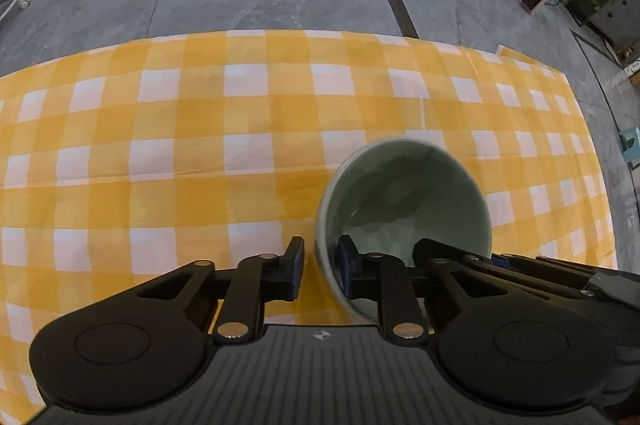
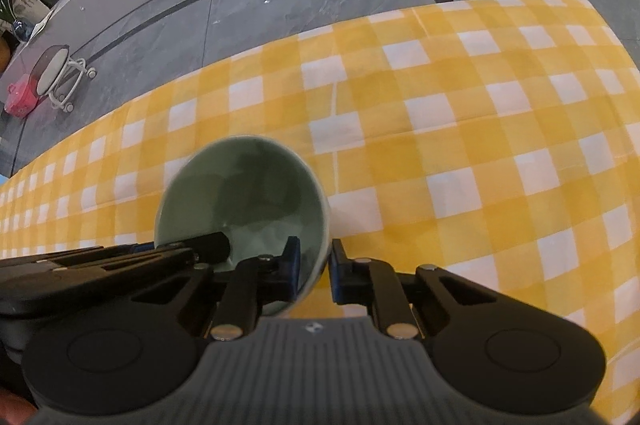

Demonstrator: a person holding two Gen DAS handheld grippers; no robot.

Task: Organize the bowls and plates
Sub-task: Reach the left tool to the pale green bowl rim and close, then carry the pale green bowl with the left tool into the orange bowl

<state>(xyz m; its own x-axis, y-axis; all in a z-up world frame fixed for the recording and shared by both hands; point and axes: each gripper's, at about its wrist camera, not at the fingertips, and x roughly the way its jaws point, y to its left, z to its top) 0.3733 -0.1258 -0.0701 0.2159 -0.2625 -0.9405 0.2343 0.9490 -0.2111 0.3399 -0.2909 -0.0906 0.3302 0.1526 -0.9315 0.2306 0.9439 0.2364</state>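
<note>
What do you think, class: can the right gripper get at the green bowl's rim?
Likely yes: the right gripper straddles the rim of the green bowl, pads seemingly pressing it; the left gripper sits opposite, clear.

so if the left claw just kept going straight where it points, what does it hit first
The wall of the green bowl already sits between the left claw's fingers; past that, probably the yellow checked tablecloth just beneath.

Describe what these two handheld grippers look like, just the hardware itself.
Both look the same. The left gripper and right gripper have matte black linkage arms with silver pivot pins, blue pads on the fingertips, round black side housings, and a ribbed grey body bearing a small round logo. No cables or sleeves show.
</note>
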